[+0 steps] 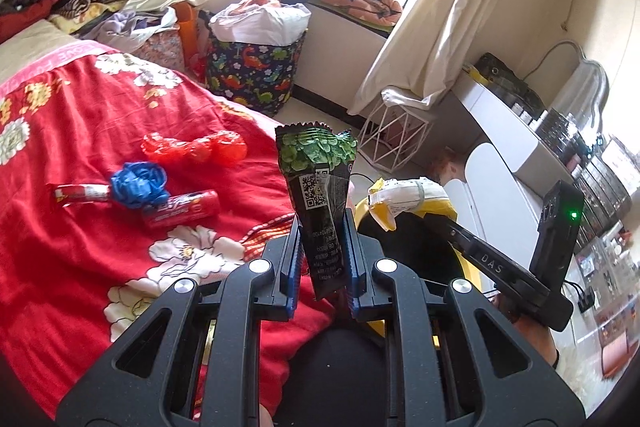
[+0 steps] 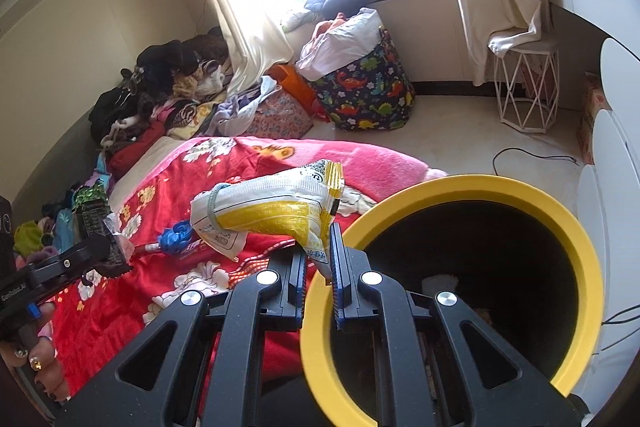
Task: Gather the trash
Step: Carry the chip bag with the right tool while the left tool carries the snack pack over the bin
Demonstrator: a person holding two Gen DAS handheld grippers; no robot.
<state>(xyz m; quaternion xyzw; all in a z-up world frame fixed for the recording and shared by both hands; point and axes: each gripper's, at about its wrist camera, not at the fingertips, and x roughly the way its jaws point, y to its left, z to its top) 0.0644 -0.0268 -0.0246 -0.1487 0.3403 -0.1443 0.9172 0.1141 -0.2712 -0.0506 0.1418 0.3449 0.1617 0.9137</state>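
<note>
Clamped in the right gripper (image 2: 320, 283), jaws shut on its bottom corner, a yellow-and-white snack bag (image 2: 272, 213) lies with its long axis slanting up and to the left, away from the bin. That yellow-rimmed bin (image 2: 576, 223) opens just to the right of these jaws, its near rim touching or nearly so, which makes the right hand the closer one. Over the bed's edge the left gripper (image 1: 322, 263) holds a dark green wrapper (image 1: 318, 183) upright, jaws narrowed on its lower half. Left on the red blanket (image 1: 80, 247): a blue wad (image 1: 138, 183), a red tube (image 1: 180, 213) and red crumpled plastic (image 1: 196, 149).
</note>
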